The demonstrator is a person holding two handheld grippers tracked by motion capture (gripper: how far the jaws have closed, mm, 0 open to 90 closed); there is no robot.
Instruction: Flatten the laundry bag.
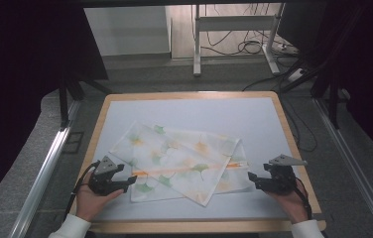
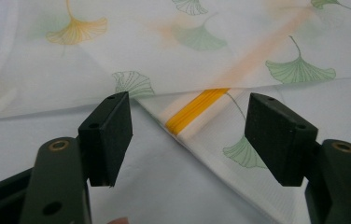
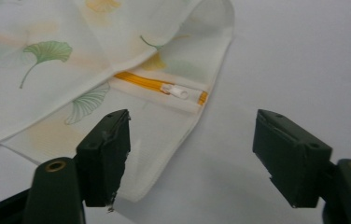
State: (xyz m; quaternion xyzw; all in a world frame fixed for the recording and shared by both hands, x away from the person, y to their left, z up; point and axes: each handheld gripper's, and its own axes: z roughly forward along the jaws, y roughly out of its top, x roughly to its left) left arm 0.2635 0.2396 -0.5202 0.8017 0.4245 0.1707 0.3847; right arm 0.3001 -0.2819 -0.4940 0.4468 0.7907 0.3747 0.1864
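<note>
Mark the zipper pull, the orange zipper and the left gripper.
zipper pull [image 3: 179, 92], right gripper view, on its white tab.
orange zipper [image 2: 196, 108], left gripper view, on the bare orange strip.
left gripper [image 1: 129, 181], high view, between its open jaw tips.

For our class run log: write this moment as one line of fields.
left claw: open, at bag's left edge | right claw: open, near zip pull | bag: flat on table, unheld

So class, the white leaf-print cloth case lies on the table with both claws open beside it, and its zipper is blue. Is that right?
Not quite: the zipper is orange-yellow, not blue, as the right gripper view shows. The rest stands: the leaf-print cloth case lies on the table, with the left claw and right claw open beside it.
</note>
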